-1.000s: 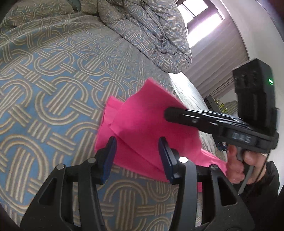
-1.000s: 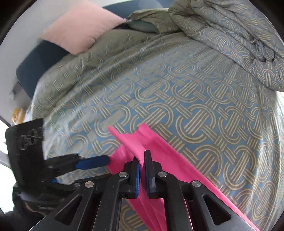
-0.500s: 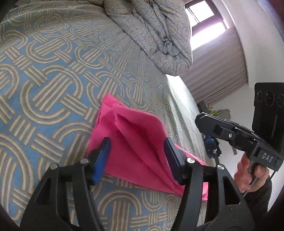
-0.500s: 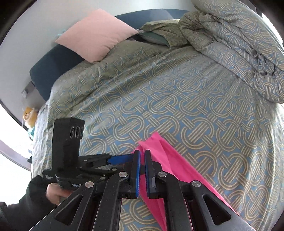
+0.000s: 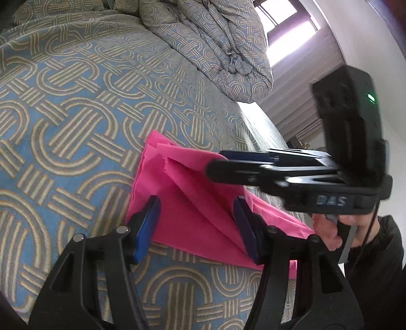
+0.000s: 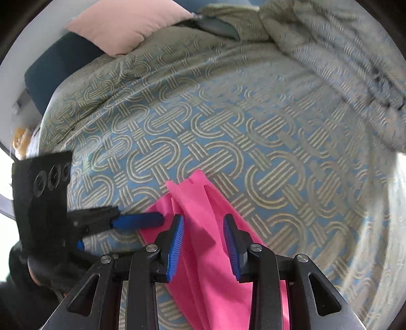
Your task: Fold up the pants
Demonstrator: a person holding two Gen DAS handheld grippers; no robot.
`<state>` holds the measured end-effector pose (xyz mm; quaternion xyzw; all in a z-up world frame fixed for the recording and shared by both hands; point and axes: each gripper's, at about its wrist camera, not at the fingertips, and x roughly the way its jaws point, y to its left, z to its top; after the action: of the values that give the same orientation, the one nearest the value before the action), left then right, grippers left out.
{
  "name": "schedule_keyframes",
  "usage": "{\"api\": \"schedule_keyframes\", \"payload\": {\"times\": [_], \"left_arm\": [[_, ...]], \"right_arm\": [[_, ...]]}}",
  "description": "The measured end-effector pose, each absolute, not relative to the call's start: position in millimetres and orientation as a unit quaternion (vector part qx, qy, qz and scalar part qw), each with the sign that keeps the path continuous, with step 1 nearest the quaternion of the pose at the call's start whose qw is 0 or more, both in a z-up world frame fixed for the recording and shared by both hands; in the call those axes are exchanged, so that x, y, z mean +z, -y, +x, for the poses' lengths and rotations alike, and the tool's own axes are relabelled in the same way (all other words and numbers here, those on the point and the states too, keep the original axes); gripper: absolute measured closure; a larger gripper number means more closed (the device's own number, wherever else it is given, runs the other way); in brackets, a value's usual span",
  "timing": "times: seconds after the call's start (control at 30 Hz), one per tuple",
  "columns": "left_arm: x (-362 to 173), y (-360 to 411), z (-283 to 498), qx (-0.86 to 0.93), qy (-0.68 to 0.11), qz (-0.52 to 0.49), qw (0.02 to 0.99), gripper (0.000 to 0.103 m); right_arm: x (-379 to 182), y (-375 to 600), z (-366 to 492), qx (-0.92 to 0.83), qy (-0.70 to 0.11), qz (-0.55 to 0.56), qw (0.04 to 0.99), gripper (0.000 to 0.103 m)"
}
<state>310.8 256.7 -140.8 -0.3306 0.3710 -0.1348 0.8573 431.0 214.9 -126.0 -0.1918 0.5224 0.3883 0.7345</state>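
Bright pink pants [image 5: 192, 203] lie partly folded on the patterned bedspread [image 5: 76, 106], with loose creases down the middle. My left gripper [image 5: 196, 226] is open, its blue pads either side of the near edge of the pants, holding nothing. My right gripper [image 6: 204, 243] is open just above the pants [image 6: 203, 228], empty. In the left wrist view the right gripper [image 5: 223, 162] reaches in from the right over the pants. In the right wrist view the left gripper [image 6: 139, 220] comes in from the left at the fabric's edge.
A rumpled duvet [image 5: 215, 43] in the same pattern is heaped at the far side of the bed. A pink pillow [image 6: 127, 22] leans on a dark headboard [image 6: 50, 71]. A window with curtains [image 5: 291, 58] is at the far right. The bed edge runs behind the pants.
My right gripper was shut on the pink fabric and has opened, letting it drop flat. The lifted fold has settled on the bed. The left gripper stayed open and shifted slightly.
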Motion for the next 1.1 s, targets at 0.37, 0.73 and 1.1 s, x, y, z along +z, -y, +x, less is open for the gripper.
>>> {"api": "schedule_keyframes", "payload": {"times": [0.37,0.73,1.1], "left_arm": [[-144,-265,312,-0.135,-0.360,-0.368,0.847,0.043],[-144,-264,314,-0.157,-0.348,-0.391,0.838,0.034],[-147,-270,330,-0.240,-0.289,-0.486,0.790,0.032]], "right_arm": [[-120,-205,428,0.398,-0.542,-0.128,0.729,0.101],[-75,-185,419,0.436,-0.524,-0.083,0.727,0.101],[-48,-168,413,0.457,-0.513,-0.053,0.724,0.101]]}}
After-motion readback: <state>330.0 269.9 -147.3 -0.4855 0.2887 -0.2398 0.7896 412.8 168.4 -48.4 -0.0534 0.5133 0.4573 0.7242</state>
